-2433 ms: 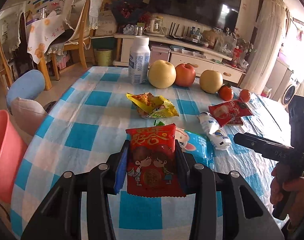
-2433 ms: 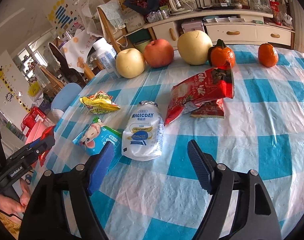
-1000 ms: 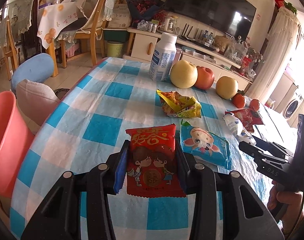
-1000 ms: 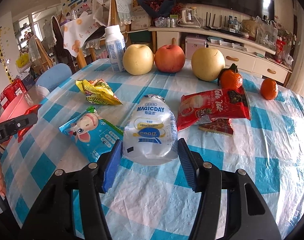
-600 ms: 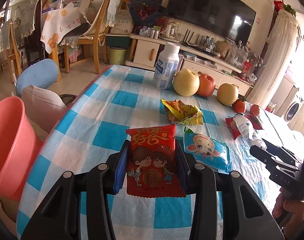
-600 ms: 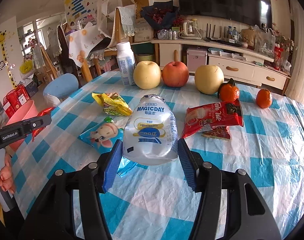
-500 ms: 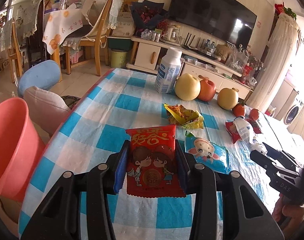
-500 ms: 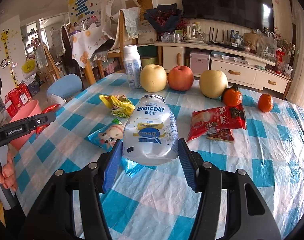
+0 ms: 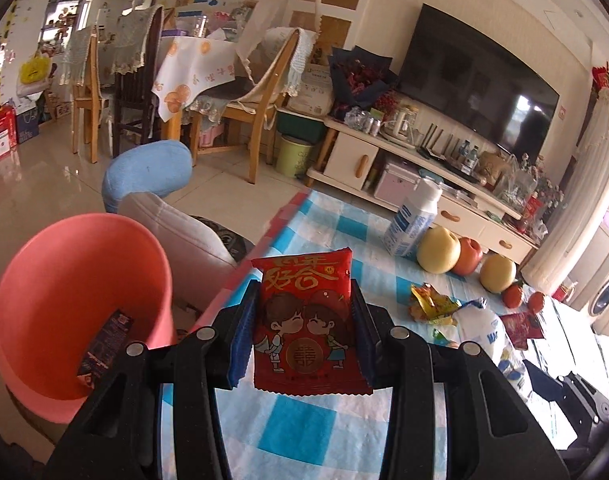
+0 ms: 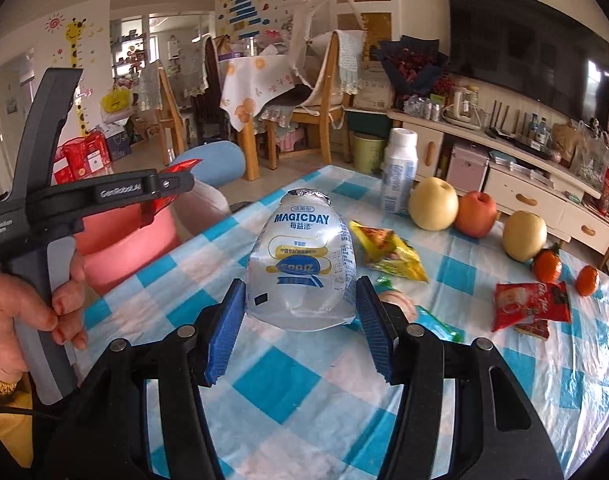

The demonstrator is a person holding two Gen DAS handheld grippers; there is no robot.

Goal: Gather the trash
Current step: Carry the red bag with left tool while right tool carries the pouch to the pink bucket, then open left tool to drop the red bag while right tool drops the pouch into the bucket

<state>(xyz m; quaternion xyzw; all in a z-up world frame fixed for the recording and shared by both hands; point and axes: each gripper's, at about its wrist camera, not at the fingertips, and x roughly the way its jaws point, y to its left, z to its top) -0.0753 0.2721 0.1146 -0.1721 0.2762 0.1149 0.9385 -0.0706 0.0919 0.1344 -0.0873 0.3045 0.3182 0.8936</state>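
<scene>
We see the tabletop [image 10: 288, 392] first, covered in a blue-and-white checked cloth, with a pink bin [image 9: 68, 280] standing off its near left edge. Only the left wrist view looks down into that bin, where a dark wrapper [image 9: 104, 344] lies against the inner wall. Only the right wrist view shows a hand [image 10: 20, 312] gripping the handle of the left gripper [image 10: 172, 188], whose arm reads "GenRobot.AI" and "Data Acquisition System"; there it hangs over the bin's rim.

Our left gripper [image 9: 302, 328] has its jaws clamped on a red packet [image 9: 306, 320] printed with gold Chinese characters and two cartoon children, held at the tabletop's edge beside the bin. Our right gripper [image 10: 300, 328] has its jaws pressed on both sides of a crumpled white pouch [image 10: 300, 264], lifted above the tabletop; its label reads "MAGICDAY" with Chinese lettering beneath.

Farther back a white bottle [image 10: 398, 168] stands next to two pears and an apple [image 10: 476, 214], with two small oranges beyond. A yellow wrapper [image 10: 392, 252] lies behind the pouch. A red snack bag [image 10: 528, 304] lies near the oranges; its script is too small for us to read. A blue-green packet [image 10: 436, 324] shows partly behind the right jaw.
</scene>
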